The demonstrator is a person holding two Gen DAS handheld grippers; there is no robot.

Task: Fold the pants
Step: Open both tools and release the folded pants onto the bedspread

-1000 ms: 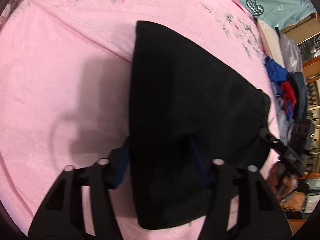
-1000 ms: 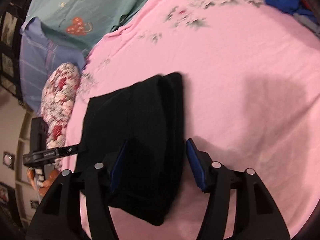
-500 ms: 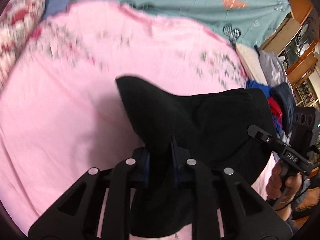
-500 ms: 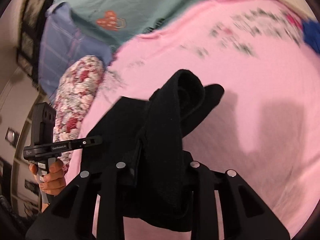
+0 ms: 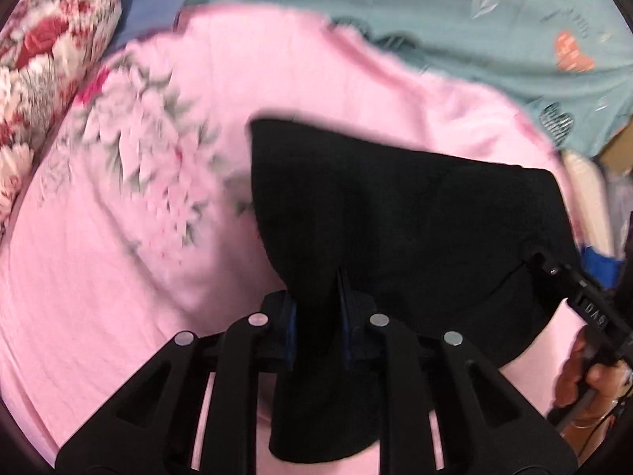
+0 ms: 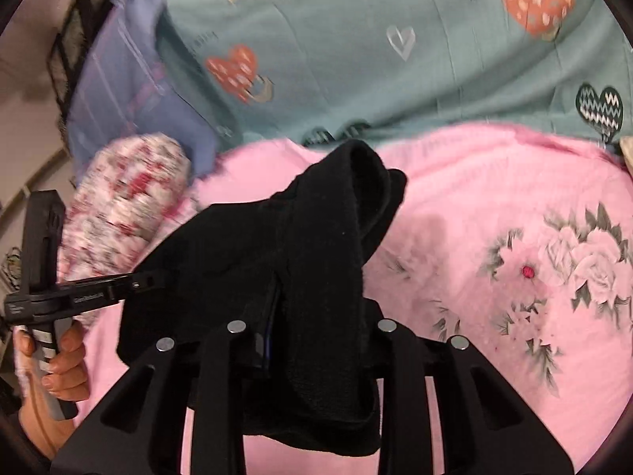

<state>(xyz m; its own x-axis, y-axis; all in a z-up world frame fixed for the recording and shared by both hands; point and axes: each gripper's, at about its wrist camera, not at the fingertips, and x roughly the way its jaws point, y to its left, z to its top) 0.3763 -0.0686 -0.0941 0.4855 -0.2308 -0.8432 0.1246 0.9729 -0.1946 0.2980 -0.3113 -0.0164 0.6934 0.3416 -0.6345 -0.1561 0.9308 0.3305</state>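
The black pants (image 5: 395, 217), folded into a thick bundle, hang in the air above the pink sheet (image 5: 118, 277) between both grippers. My left gripper (image 5: 316, 308) pinches one bunched edge between its blue pads, and its jaws are opening slightly with the cloth still between them. My right gripper (image 6: 316, 316) is shut on the other edge, and thick folds (image 6: 324, 245) drape over and hide its fingers. In the left wrist view the right gripper (image 5: 546, 265) bites the pants' right corner. The right wrist view shows the left gripper (image 6: 146, 281) at the pants' left corner, held by a hand (image 6: 59, 364).
A red-and-white floral pillow (image 5: 43, 51) lies at the sheet's left end beside a lavender pillow (image 6: 130, 91). A teal heart-printed cover (image 6: 376, 59) spreads beyond the sheet's far edge. Blue clothing (image 5: 597, 269) shows at the right.
Both grippers closed on the pants and lifted them off the sheet. They carried the bundle toward the far side of the bed, and both views tilted up.
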